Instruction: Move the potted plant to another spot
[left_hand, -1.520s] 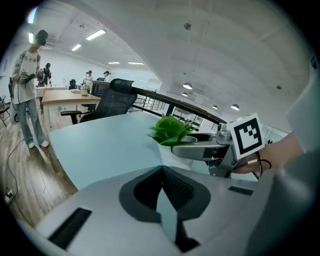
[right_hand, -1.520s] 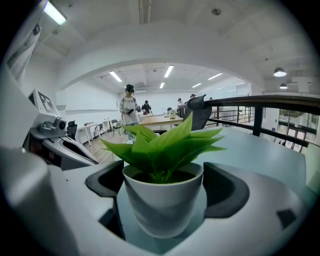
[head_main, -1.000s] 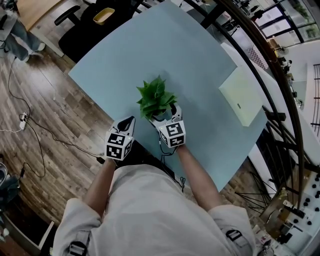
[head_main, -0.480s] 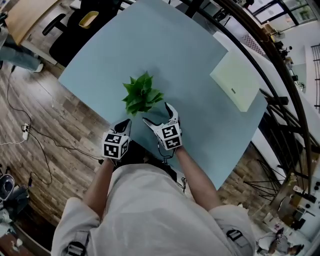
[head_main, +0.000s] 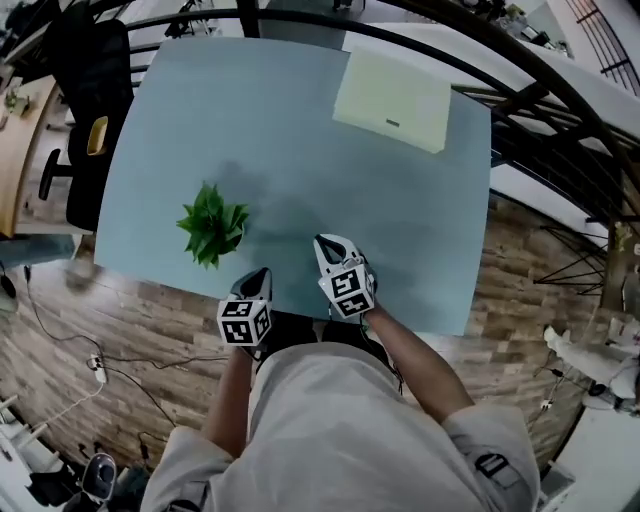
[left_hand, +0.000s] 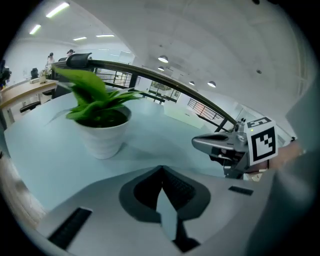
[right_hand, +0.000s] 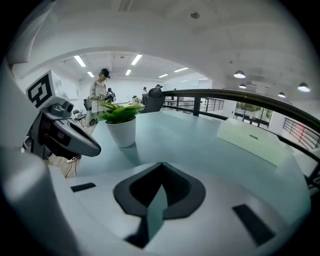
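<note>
The potted plant (head_main: 212, 225), green leaves in a white pot, stands upright on the pale blue table (head_main: 300, 150) near its front left. Nothing holds it. My left gripper (head_main: 262, 273) hovers over the table's front edge, to the right of the plant, shut and empty. My right gripper (head_main: 324, 242) is further right and also shut with nothing in it. The left gripper view has the white pot (left_hand: 104, 136) ahead to the left and the right gripper (left_hand: 200, 144) at the right. In the right gripper view the pot (right_hand: 122, 131) stands ahead left, behind the left gripper (right_hand: 95, 149).
A flat pale green box (head_main: 393, 86) lies at the table's far right. A black chair (head_main: 90, 70) stands off the table's left side. A dark curved railing (head_main: 540, 80) runs behind the table. The wooden floor (head_main: 150, 330) with cables lies below the front edge.
My right gripper, open around the pot a second ago, has let go, drawn back and shut. Both grippers have moved right of the plant, which stays on the table.
</note>
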